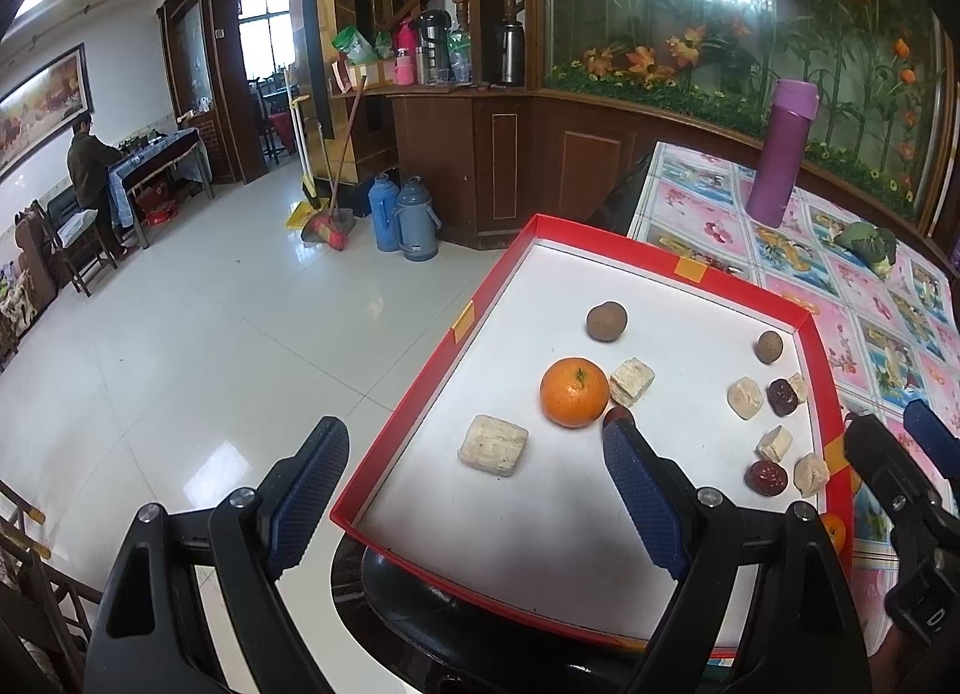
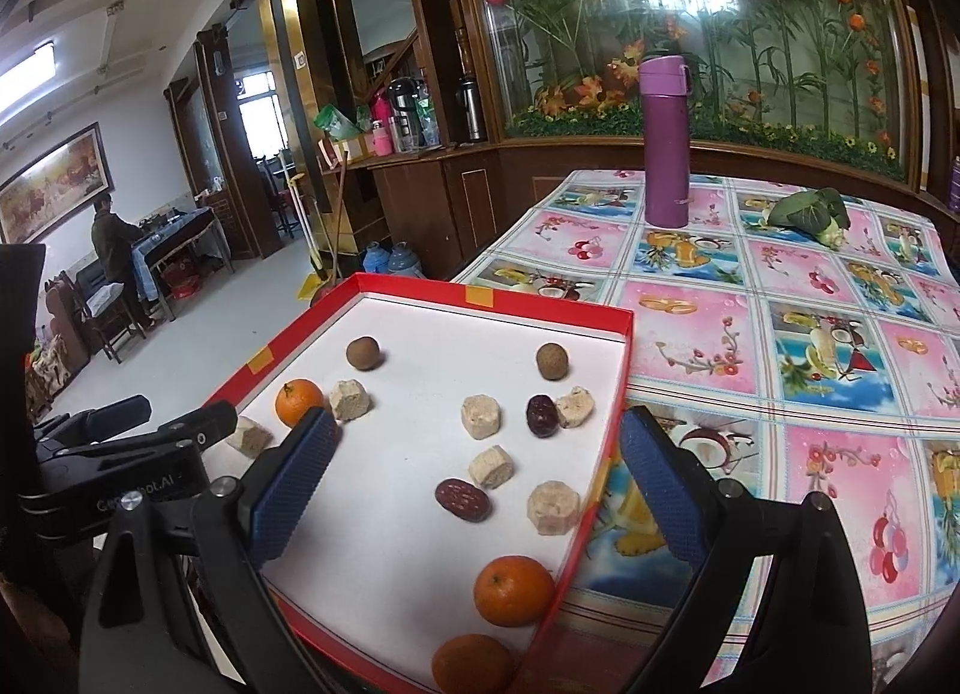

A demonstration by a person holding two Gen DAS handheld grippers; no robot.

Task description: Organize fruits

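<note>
At the far left, the red tray [image 1: 420, 388] is being carried partly off the table: its left and near edges are hanging over a dark rounded support and open tiled floor [image 1: 198, 334]. A hard downward press there is judged likely to tip it, and round fruit nudged leftward could be sent over the low rim.

The left gripper [image 1: 474, 490] is being held wide open and empty, one finger outside the tray's left wall, the other inside, its tip touching or nearly touching a dark date beside the left orange [image 1: 573, 392]. If it is closed carelessly, the wall could be clipped, or the orange rolled against the pale cake piece [image 1: 631, 382] just beside it. A flat cake block [image 1: 493, 445] is lying between the fingers.

Toward the middle, free white floor is being left, with a brown longan [image 2: 363, 352] near the far wall.

At the right, dates, cake pieces and a second longan [image 2: 552, 361] are being crowded together, so neighbours are judged liable to be knocked. The right gripper [image 2: 474, 490] is likewise being held released, straddling the right wall. Two more oranges [image 2: 513, 590] are resting at the near right corner. The tablecloth [image 2: 810, 394] beyond is being left largely open.
</note>
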